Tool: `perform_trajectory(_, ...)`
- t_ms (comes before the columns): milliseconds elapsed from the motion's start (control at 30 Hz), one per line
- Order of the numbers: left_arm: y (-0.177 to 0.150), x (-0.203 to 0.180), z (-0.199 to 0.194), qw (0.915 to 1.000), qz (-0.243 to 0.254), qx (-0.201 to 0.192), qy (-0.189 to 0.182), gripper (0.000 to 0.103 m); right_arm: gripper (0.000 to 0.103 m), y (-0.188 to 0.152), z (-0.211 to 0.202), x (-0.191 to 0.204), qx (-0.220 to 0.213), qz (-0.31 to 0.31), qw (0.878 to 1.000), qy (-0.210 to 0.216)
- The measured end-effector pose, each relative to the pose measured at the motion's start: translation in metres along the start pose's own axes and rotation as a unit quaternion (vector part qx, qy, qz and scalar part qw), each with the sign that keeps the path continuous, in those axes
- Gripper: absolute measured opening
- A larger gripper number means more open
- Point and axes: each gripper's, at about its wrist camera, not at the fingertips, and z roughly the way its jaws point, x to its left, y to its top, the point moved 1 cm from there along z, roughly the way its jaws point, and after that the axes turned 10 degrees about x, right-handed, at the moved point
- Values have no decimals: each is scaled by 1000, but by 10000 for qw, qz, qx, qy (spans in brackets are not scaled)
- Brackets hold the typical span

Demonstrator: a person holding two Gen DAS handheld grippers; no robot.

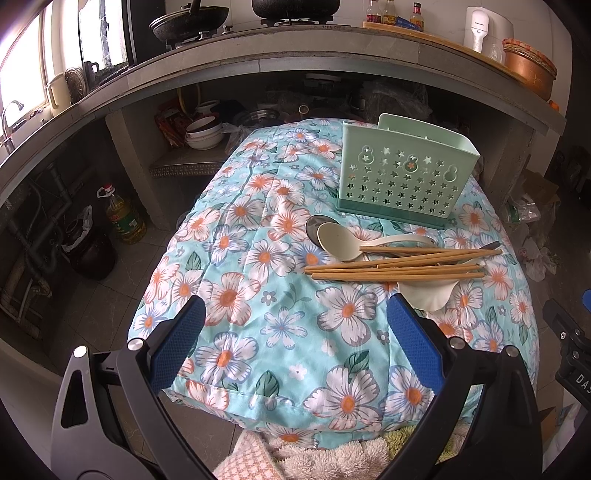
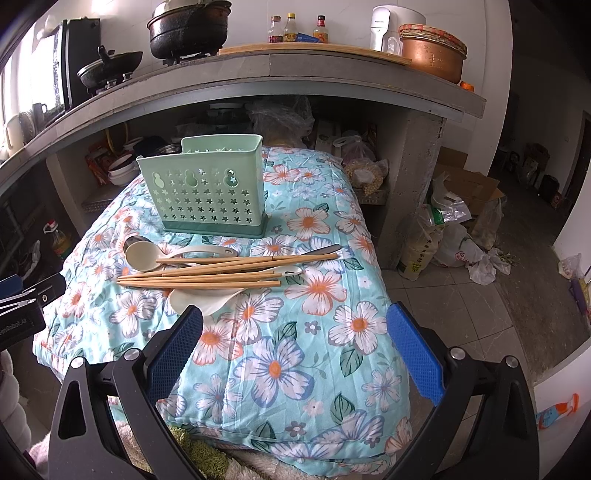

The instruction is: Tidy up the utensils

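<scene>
Left gripper [image 1: 295, 310] wide open, nothing between its blue pads [image 1: 175, 341], held over the near part of a floral quilt [image 1: 266, 332] that covers the surface. Right gripper [image 2: 295, 317] likewise spread wide and empty, over the same quilt, left pad [image 2: 173, 350] just in front of a white rice paddle [image 2: 201, 301].

Just beyond the fingertips, a loose heap of utensils lying across the quilt: wooden chopsticks [image 1: 399, 271] stacked roughly parallel, running left to right; a cream spoon [image 1: 338, 242] with its bowl at the left end, handle passing under the chopsticks; a metal spoon [image 1: 314, 225] tucked behind it, only the bowl's edge showing; the white rice paddle under the chopsticks at the near side, blade towards the grippers. A dark handle tip [image 1: 491, 245] poking out at the right end of the heap; what it belongs to cannot be told.

Behind the heap, well apart from both grippers, a mint green utensil holder [image 1: 402, 177] standing upright on the quilt, front wall pierced with star and gourd cut-outs, taller back compartment behind. Nothing seen inside from these angles.

Further back, a stone counter [image 2: 332, 79] with pots [image 2: 188, 27], sauce bottles [image 2: 291, 29] and a copper-coloured pot [image 2: 432, 59]; bowls [image 1: 203, 133] on the shelf beneath; an oil bottle [image 1: 123, 218] on the tiled floor.
</scene>
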Motion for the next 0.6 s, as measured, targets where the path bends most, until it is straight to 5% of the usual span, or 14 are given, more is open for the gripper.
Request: perform_trajectory(600, -2, 0, 2, 10000, 5, 26, 2, 95, 97, 0, 1, 2, 6, -21, 10000, 7)
